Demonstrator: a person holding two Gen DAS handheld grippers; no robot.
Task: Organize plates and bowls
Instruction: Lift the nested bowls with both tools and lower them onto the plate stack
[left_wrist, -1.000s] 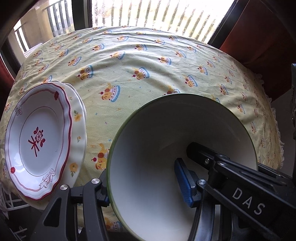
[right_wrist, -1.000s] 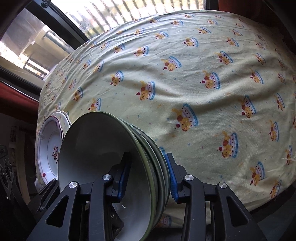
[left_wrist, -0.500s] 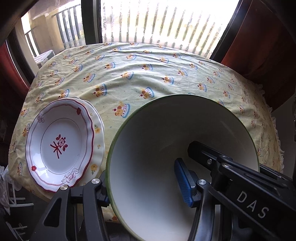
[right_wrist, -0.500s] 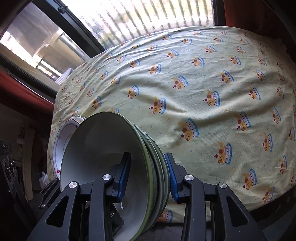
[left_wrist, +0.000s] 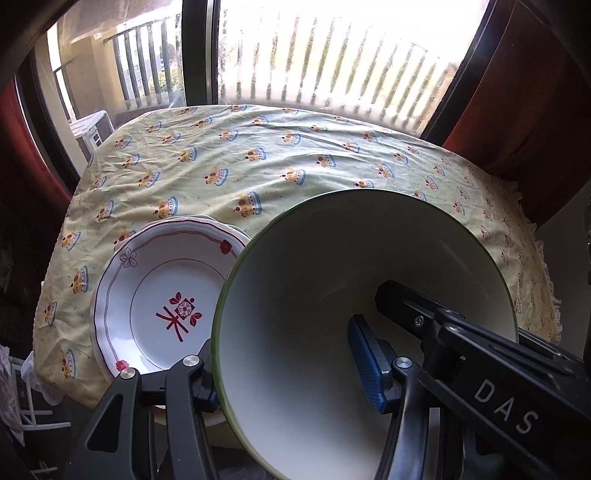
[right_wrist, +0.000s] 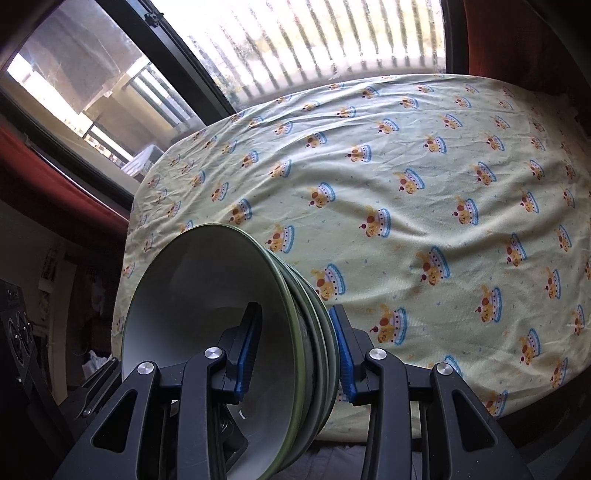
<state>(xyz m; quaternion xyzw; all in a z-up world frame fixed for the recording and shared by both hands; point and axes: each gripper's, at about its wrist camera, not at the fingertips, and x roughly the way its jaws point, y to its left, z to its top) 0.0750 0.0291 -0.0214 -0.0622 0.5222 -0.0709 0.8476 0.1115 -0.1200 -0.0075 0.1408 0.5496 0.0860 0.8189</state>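
Note:
A nested stack of green-rimmed white bowls (left_wrist: 351, 258) hangs tilted above the near edge of the table, held from both sides. My left gripper (left_wrist: 286, 376) is shut on its left wall, one blue pad (left_wrist: 365, 362) inside and the other finger outside. My right gripper (right_wrist: 295, 350) is shut on the stack of bowls (right_wrist: 192, 295), with one pad inside the top bowl and one against the outermost bowl. Its black body marked DAS (left_wrist: 498, 402) shows in the left wrist view. White plates with a red pattern (left_wrist: 162, 295) lie stacked at the table's near left.
The table wears a yellow cloth with a crown print (left_wrist: 258, 166) (right_wrist: 443, 184). Behind it is a bright window with railings (left_wrist: 314, 66), with red curtains (left_wrist: 535, 92) at the sides. A speaker (right_wrist: 18, 325) stands in the dark area at the left.
Both grippers have risen and drawn back from the table with the bowl stack still gripped. The table looks farther off, and the plates have slid behind the bowls in the right wrist view.

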